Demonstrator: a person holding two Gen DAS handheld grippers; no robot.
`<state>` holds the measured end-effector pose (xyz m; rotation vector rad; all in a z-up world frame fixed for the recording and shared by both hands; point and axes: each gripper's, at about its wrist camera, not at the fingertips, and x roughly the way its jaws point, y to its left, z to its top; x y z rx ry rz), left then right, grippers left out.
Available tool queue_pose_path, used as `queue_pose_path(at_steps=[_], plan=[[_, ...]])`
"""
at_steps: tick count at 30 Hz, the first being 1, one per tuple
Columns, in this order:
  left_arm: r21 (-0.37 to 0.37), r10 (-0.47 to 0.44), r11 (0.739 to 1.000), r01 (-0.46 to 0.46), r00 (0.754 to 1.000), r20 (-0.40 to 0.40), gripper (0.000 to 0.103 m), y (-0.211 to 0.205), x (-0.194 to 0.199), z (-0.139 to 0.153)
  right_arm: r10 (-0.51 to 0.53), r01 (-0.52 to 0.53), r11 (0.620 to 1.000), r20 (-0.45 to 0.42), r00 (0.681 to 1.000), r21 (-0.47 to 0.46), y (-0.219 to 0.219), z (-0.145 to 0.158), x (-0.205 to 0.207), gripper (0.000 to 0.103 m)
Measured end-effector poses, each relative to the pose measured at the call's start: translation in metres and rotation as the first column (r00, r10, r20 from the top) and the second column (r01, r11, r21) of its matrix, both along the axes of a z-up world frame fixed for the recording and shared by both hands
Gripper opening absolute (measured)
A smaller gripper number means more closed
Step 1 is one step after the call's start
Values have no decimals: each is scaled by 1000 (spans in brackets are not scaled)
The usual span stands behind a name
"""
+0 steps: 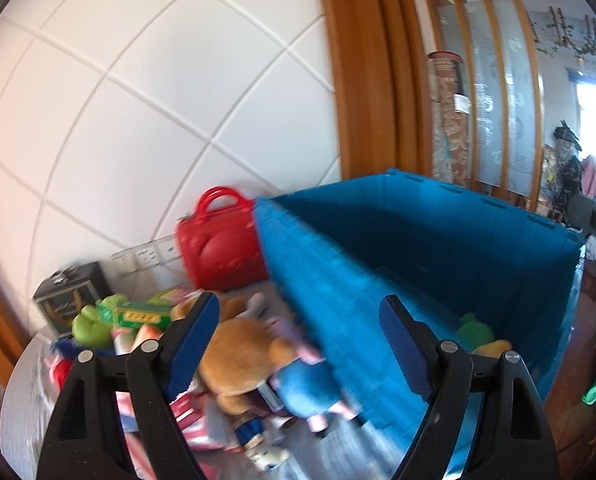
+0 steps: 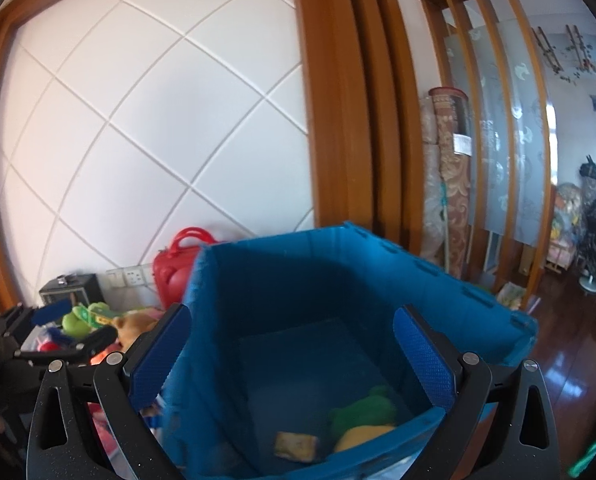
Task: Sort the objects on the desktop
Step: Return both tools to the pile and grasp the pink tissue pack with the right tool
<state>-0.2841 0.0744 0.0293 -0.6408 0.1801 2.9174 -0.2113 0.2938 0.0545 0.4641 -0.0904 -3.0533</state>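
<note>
Both tools, left [image 1: 299, 338] and right [image 2: 292, 354], were held wide open, nothing gripped. The brown plush bear [image 1: 242, 354] was seen lying on the table beside the blue bin [image 1: 437, 248] (soft, light, probably best pinched across the body).

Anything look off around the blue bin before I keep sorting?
Nothing damaged or spilled. The blue bin stands upright with a green-and-yellow plush and a small packet inside. Unsorted toys, including a brown bear, are still heaped beside it. Both grippers are open and empty.
</note>
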Motion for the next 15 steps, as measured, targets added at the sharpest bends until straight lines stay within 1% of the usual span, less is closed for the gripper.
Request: queue_pose_path(at_steps=[4,8,12,15], plan=[[2,48,999,-48,999,22,82,-58,14,-13,40,-40,999,9,999,13,-48,-3,2,103],[-39,111,993,-110,994,19,82,-117,33,-27,104,-105,994,37,994,17,-105,-14,2,103],[-79,176,982,-171,983,55,82,-182,49,-52,167,-169,985,79,983,22,-160,-32,1,103],[-97,223,972,-214,970,95,82,-226,57,-73,225,-226,974,109,968,-5,-196,-49,0,103]])
